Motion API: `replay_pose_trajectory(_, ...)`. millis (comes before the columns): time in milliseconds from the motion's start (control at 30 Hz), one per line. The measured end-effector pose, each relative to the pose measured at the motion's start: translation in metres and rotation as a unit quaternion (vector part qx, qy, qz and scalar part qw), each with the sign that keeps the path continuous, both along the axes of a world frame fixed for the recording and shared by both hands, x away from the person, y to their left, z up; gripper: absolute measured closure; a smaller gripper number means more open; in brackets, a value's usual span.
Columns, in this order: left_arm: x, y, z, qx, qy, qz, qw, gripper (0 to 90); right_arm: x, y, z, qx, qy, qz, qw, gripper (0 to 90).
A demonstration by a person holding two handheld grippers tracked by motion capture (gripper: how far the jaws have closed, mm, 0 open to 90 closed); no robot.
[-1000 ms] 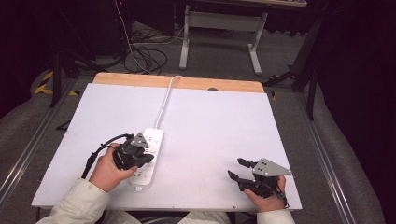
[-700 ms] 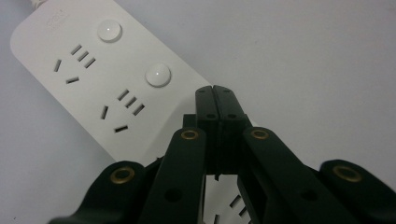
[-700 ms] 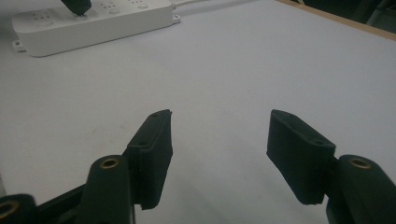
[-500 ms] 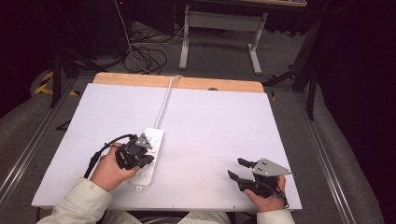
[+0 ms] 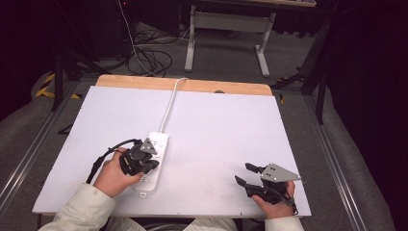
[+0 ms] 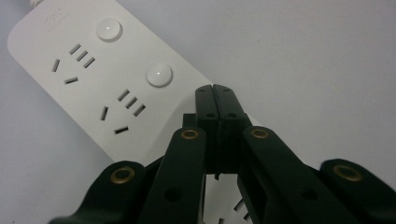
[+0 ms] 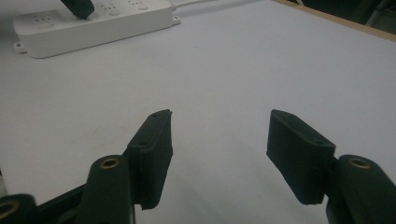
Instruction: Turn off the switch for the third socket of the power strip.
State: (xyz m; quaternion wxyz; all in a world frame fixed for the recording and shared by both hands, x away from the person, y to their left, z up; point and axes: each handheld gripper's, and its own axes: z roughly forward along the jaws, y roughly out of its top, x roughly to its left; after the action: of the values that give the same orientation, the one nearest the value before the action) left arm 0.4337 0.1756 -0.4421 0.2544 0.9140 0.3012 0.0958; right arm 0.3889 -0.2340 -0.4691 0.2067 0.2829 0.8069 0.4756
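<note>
On the white table (image 5: 216, 134), the power strip (image 5: 155, 161) lies at eight o'clock; the left gripper (image 6: 216, 95), jaws pressed together, has dipped onto it. The right gripper (image 5: 248, 174), spread, stays at five o'clock.

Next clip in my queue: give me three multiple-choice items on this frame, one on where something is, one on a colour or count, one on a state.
1. Where is the left hand-held gripper?
A. over the power strip
B. at the table's far edge
C. off the table

2. What colour is the power strip?
A. black
B. white
C. red

3. How do the jaws of the right hand-held gripper stand?
A. pressed together
B. closed on a plug
C. apart, holding nothing

Key: 1 A, the high view shows it above the strip; 2 B, its body and cord are white; 3 C, the right gripper view shows bare table between them.
</note>
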Motion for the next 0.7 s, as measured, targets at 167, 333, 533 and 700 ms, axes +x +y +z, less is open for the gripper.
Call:
replay_pose_trajectory(167,-0.0006,0.0009,-0.0007,-0.003,-0.002,-0.001,1.0,89.7,-0.0001,-0.0002,0.0001,-0.001,-0.001,0.0,1.0,40.9)
replay_pose_trajectory(333,-0.0004,0.0029,-0.0013,-0.005,-0.003,0.004,1.0,89.8,-0.0002,-0.0003,0.0002,-0.001,-0.001,0.001,1.0,41.0)
replay_pose_trajectory(533,-0.0016,0.0037,-0.0022,-0.007,-0.008,0.008,0.9999,89.8,-0.0003,-0.0002,0.0002,-0.001,-0.001,0.002,1.0,41.0)
replay_pose_trajectory(700,-0.0032,0.0025,-0.0026,-0.005,-0.013,0.008,0.9999,89.8,-0.0003,0.0002,0.0003,-0.002,0.0,0.002,1.0,41.0)
